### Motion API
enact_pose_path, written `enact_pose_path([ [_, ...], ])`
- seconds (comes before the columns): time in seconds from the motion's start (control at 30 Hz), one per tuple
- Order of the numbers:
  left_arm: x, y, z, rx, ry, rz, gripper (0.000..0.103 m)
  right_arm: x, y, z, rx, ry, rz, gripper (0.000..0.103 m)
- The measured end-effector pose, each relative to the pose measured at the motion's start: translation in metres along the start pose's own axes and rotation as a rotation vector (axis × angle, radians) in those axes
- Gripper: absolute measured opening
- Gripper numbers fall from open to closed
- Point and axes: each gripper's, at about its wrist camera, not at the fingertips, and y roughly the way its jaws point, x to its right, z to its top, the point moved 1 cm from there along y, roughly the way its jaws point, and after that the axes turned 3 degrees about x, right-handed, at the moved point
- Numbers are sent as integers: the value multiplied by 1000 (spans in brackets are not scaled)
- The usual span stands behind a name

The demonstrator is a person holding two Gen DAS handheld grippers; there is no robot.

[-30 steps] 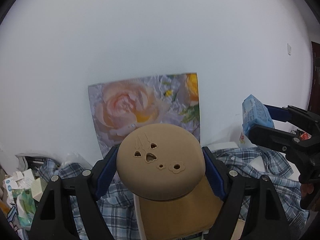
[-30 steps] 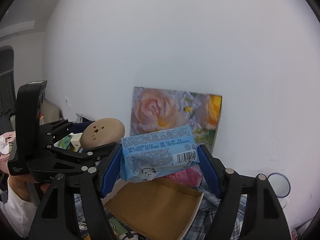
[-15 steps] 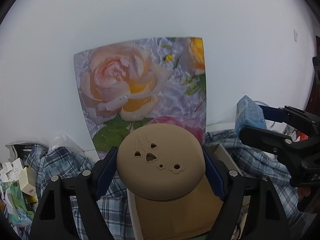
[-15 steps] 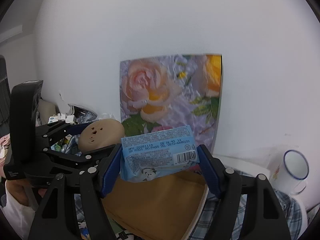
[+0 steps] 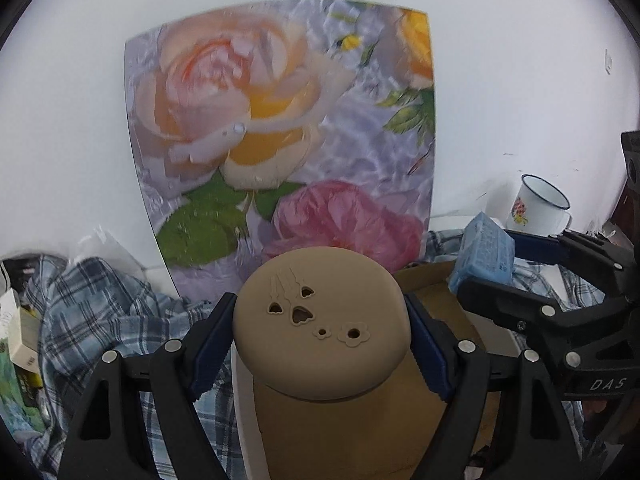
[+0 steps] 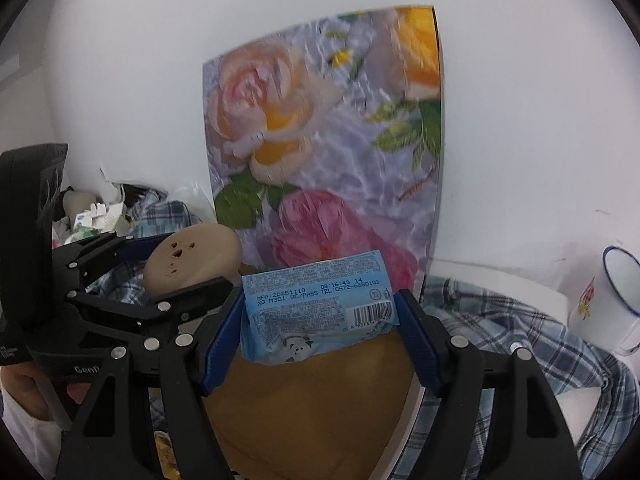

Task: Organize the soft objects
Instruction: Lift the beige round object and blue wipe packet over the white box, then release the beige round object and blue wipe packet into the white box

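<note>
L gripper fingers clamp tan round cushion, R gripper fingers clamp blue tissue pack; both hang over cardboard box at lower centre frame, R nearer its middle.

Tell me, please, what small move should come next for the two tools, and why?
Probably lower both a little further toward the open cardboard box. The left tool grips the tan round cushion and the right tool grips the blue packet; both hang above the box, not yet inside.
</note>
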Motion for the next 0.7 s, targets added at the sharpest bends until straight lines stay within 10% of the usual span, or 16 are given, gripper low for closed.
enact_pose_path([
  [0.7, 0, 59, -33, -152, -37, 19, 82, 21, 52, -31, -161, 55, -58, 72],
])
